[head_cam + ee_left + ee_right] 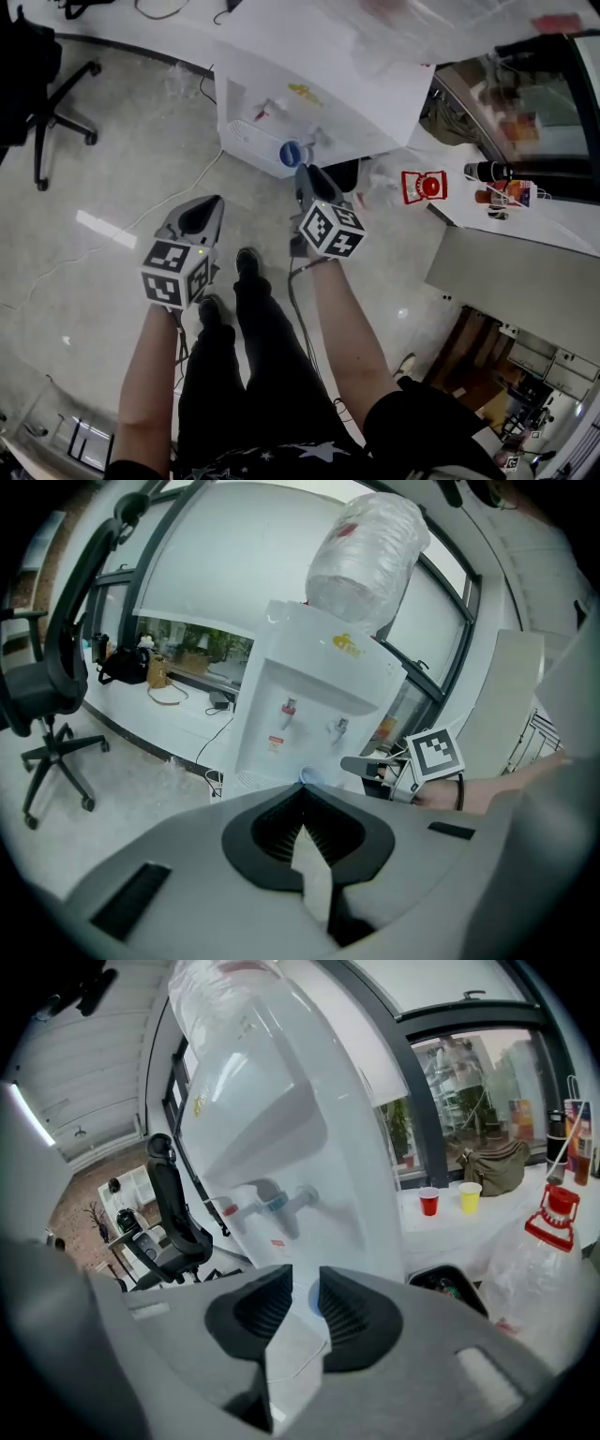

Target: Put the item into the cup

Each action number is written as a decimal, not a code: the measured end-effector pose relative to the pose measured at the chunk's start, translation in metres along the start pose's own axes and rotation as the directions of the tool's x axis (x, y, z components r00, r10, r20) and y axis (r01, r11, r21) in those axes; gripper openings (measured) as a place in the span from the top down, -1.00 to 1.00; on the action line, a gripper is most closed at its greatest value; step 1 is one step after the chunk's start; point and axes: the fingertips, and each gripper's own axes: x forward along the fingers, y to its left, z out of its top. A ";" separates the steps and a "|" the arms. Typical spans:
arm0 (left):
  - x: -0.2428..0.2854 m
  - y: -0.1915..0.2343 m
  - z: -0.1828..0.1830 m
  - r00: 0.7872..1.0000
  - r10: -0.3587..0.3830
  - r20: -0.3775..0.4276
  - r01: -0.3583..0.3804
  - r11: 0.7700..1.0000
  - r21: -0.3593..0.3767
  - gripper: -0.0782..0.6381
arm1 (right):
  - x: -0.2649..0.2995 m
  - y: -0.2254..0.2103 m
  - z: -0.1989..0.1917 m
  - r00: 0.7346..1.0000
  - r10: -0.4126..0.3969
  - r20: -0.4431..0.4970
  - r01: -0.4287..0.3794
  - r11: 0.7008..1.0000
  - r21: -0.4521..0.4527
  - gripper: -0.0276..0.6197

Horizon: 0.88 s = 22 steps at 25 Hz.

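Observation:
A small blue cup [291, 153] stands on the drip tray of a white water dispenser [319, 94]. My right gripper [305, 175] points at the cup from close by. Its jaws stand a little apart with nothing between them, and the blue cup [312, 1305] shows through the gap. My left gripper [214, 202] hangs over the floor to the left of the dispenser, shut and empty. In the left gripper view the closed left gripper [302, 794] faces the dispenser [309, 696], with the cup [309, 776] just past the tips. I see no loose item in either gripper.
A white table [506, 220] at the right carries a red packet [424, 186] and a dark bottle [487, 172]. A red cup [428, 1202] and a yellow cup [469, 1194] stand on a far counter. An office chair [47, 103] is at the left.

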 end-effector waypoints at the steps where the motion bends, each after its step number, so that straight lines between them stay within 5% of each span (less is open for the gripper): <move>1: -0.005 -0.002 0.000 1.000 -0.001 0.002 0.001 1.000 0.001 0.77 | -0.006 0.004 0.000 1.000 0.004 0.004 -0.004 1.000 -0.001 0.64; 17: -0.098 -0.035 0.000 0.997 -0.057 0.052 0.054 0.997 0.051 0.77 | -0.123 0.086 0.020 0.984 0.061 0.165 -0.063 0.998 0.010 0.68; 22: -0.123 -0.044 0.001 0.993 -0.087 0.074 0.082 0.994 0.072 0.77 | -0.166 0.116 0.028 0.970 0.049 0.238 -0.029 0.996 -0.086 0.82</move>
